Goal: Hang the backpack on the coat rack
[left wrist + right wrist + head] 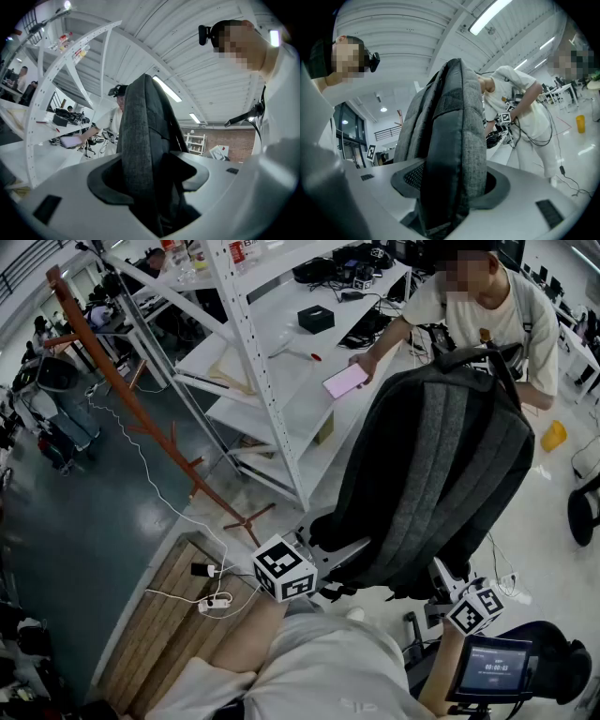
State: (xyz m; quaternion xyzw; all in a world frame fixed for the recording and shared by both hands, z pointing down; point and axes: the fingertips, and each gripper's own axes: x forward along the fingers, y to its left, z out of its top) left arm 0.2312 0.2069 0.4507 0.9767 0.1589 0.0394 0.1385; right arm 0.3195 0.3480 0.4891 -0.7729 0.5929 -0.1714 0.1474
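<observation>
The backpack (441,474) is being pinched low by the jaws of the left gripper (333,559) and the right gripper (442,582), so its handle (473,354) is free for the coat rack (122,392).

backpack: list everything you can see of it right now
The backpack has a dark grey woven-look centre panel, black side panels and a black top handle. It is held in the air, rising from its lower end, where the left gripper and right gripper each have their jaws closed on its fabric. It is not on the coat rack, which stands apart at the left.
</observation>
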